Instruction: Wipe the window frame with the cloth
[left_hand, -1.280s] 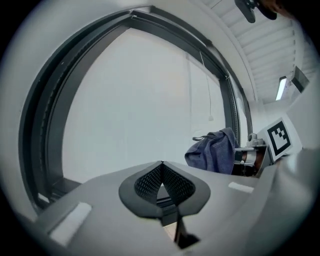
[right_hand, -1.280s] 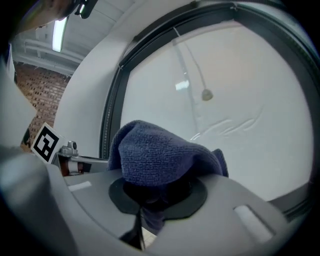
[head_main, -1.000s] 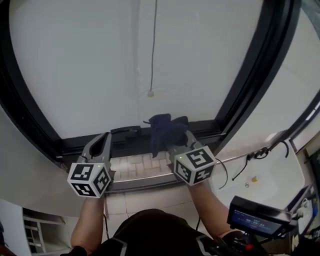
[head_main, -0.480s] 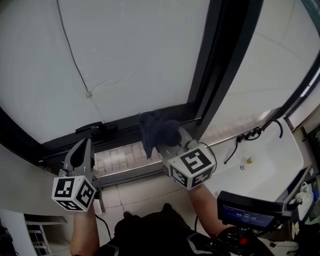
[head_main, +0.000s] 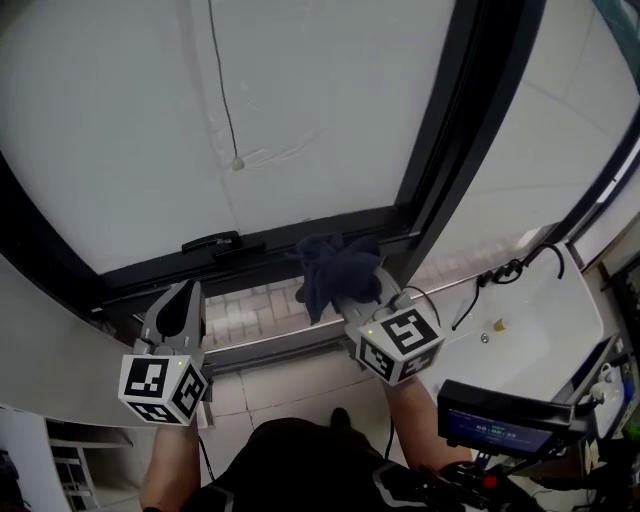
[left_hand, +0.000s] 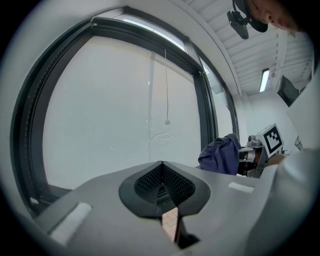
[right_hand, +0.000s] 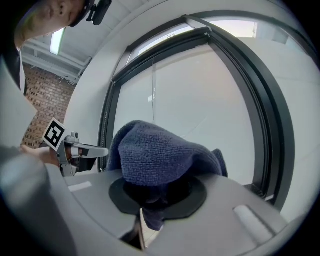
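Note:
A dark blue cloth (head_main: 336, 272) is bunched against the bottom rail of the black window frame (head_main: 260, 250), close to the upright post (head_main: 455, 140). My right gripper (head_main: 358, 283) is shut on the cloth (right_hand: 150, 155), which spills over its jaws. My left gripper (head_main: 180, 300) hangs to the left, just below the same rail, shut with nothing in it (left_hand: 161, 186). From the left gripper view the cloth (left_hand: 220, 155) shows at the right.
A blind cord with a small weight (head_main: 237, 163) hangs before the white glass. A black latch (head_main: 212, 242) sits on the bottom rail. Below it runs a tiled sill (head_main: 265, 305). A white counter with cables (head_main: 520, 270) and a screen (head_main: 500, 425) lie right.
The view has swung back a little leftward, so the frame corner and cord sit further right. The right gripper stays with the cloth on the bottom rail near the post.

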